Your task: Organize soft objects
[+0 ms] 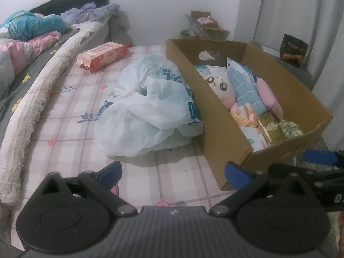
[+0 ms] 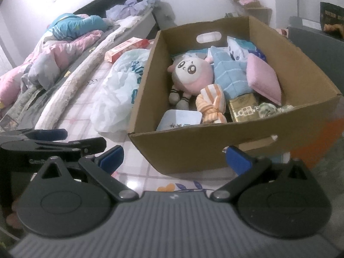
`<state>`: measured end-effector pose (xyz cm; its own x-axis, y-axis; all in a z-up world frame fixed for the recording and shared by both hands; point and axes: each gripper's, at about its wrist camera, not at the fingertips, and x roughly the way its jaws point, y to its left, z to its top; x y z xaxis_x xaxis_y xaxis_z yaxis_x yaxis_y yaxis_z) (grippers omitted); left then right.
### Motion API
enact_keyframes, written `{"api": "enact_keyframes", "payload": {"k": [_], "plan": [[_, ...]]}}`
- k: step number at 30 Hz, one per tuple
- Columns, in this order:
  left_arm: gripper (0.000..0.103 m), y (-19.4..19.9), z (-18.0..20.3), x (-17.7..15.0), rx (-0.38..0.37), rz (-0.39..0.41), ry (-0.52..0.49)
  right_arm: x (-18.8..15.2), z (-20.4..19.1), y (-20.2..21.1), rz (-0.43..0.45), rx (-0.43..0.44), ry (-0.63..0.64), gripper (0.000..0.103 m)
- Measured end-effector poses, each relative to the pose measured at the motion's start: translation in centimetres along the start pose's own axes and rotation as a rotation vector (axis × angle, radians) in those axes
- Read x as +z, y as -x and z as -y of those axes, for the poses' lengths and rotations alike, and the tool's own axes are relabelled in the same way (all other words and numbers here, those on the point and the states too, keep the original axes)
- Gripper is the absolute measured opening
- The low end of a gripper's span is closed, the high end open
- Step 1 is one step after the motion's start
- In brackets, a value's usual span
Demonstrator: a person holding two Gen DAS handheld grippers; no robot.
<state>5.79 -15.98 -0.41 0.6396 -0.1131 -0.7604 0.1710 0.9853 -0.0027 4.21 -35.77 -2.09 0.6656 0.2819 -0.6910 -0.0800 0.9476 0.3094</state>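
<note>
A cardboard box [image 2: 193, 146] stands on the pink checked mattress [image 1: 71, 116]; it also shows in the left wrist view [image 1: 215, 111]. Inside lie a pink plush doll [image 2: 191, 73], a blue towel [image 2: 230, 75], a pink cushion [image 2: 263, 81], an orange striped cloth [image 2: 211, 103] and a gold pack [image 2: 243, 107]. A crumpled white plastic bag [image 1: 148, 109] lies left of the box. My left gripper [image 1: 173, 173] is open and empty, low in front of the bag. My right gripper [image 2: 175, 158] is open and empty, before the box's near wall.
A red tissue pack [image 1: 103, 57] lies on the mattress further back. A rolled mat edge [image 1: 43, 90] and bedding [image 1: 28, 34] run along the left. Smaller cardboard boxes [image 1: 206, 24] stand by the wall. A dark snack bag [image 1: 293, 50] sits at right.
</note>
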Motion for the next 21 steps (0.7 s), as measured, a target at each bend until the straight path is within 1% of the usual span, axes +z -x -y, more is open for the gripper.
{"api": "enact_keyframes", "payload": {"k": [4, 12, 21], "plan": [[0.102, -0.05, 0.23, 0.03, -0.004, -0.001, -0.006, 0.05, 0.12, -0.21, 0.001, 0.001, -0.008, 0.102], [0.102, 0.04, 0.19, 0.24, -0.006, 0.0, 0.005, 0.18, 0.38, -0.59, 0.003, -0.035, -0.009, 0.102], [0.101, 0.04, 0.47, 0.2, -0.007, -0.01, 0.005, 0.19, 0.54, -0.46, 0.009, -0.053, -0.011, 0.102]]}}
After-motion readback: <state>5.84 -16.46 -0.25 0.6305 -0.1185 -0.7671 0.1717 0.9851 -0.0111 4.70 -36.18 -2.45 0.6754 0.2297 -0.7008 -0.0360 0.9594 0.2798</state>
